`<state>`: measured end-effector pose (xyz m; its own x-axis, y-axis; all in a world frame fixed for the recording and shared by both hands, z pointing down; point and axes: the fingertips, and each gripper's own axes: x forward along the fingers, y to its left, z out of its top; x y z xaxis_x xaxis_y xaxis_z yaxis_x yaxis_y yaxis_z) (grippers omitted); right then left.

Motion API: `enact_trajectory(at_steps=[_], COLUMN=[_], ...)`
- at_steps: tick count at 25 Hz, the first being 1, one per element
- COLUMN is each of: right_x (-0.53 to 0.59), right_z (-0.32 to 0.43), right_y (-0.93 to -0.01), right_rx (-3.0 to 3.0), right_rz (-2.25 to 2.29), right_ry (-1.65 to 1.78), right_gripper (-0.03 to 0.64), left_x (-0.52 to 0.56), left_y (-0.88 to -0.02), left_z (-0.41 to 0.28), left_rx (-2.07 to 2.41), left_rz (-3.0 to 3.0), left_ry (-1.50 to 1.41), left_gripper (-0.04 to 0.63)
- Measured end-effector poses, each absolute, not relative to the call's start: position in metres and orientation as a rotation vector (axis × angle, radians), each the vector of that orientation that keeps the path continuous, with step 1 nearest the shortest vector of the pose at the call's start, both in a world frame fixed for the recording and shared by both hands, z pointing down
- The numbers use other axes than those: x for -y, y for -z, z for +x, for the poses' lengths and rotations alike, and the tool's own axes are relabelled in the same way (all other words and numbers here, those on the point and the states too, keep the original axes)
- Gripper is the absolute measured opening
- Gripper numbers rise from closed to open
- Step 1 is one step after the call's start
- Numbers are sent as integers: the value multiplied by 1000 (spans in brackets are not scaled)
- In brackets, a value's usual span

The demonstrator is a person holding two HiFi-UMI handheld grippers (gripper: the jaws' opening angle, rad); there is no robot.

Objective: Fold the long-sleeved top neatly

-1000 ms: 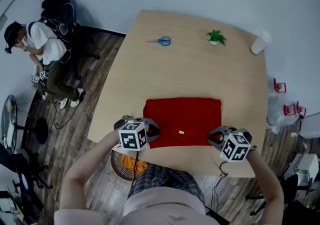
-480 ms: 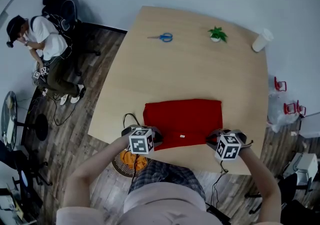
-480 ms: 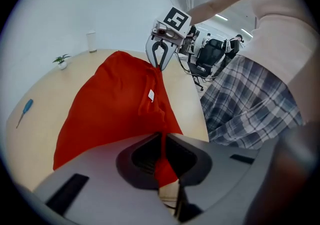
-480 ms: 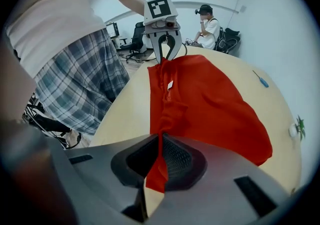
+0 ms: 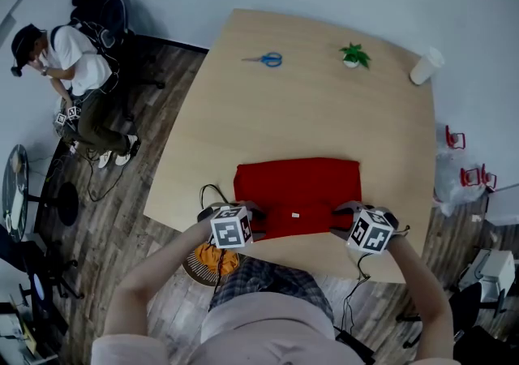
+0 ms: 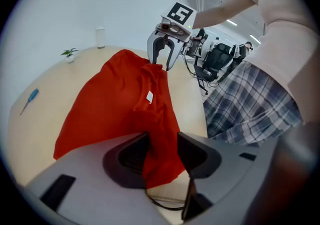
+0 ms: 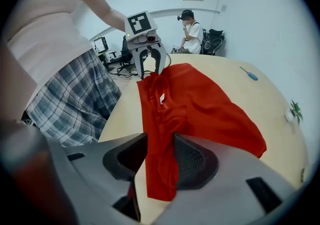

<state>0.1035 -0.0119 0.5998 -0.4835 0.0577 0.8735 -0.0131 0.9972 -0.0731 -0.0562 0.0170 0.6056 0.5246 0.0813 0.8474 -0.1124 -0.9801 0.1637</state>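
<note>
The red long-sleeved top (image 5: 297,189) lies folded into a rectangle near the front edge of the wooden table (image 5: 324,112). My left gripper (image 5: 253,215) is at its near left corner, my right gripper (image 5: 339,217) at its near right corner. In the left gripper view the left gripper (image 6: 162,145) has red cloth (image 6: 160,134) hanging loosely between parted jaws. In the right gripper view the right gripper (image 7: 160,151) also has cloth (image 7: 162,164) in its gap, with room on one side. Both pairs of jaws have just been opening, with the cloth still between them.
Blue-handled scissors (image 5: 265,59), a small potted plant (image 5: 352,56) and a white cup (image 5: 423,68) sit along the table's far side. A person sits on a chair at the far left (image 5: 69,71). A basket (image 5: 201,262) stands on the floor under the near edge.
Both grippers have sunk to the table at the top's near corners and drawn slightly inward. Their jaws, shut on the cloth before, now stand parted.
</note>
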Motion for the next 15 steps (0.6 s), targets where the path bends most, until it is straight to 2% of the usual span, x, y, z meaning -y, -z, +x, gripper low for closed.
enact_trajectory(at_steps=[10,15], right_x=[36,21], right_z=[99,77], right_y=[-578,-598], right_rx=[2127,2096], right_rz=[73,-39], right_ry=[-134,-212], right_gripper=[183,195], left_x=[5,0], left_y=[-586,-601], left_z=[-61,-39], left_rx=[224,114], left_rz=[2538,2536], left_ry=[-1354,-1411], left_gripper=[193,192])
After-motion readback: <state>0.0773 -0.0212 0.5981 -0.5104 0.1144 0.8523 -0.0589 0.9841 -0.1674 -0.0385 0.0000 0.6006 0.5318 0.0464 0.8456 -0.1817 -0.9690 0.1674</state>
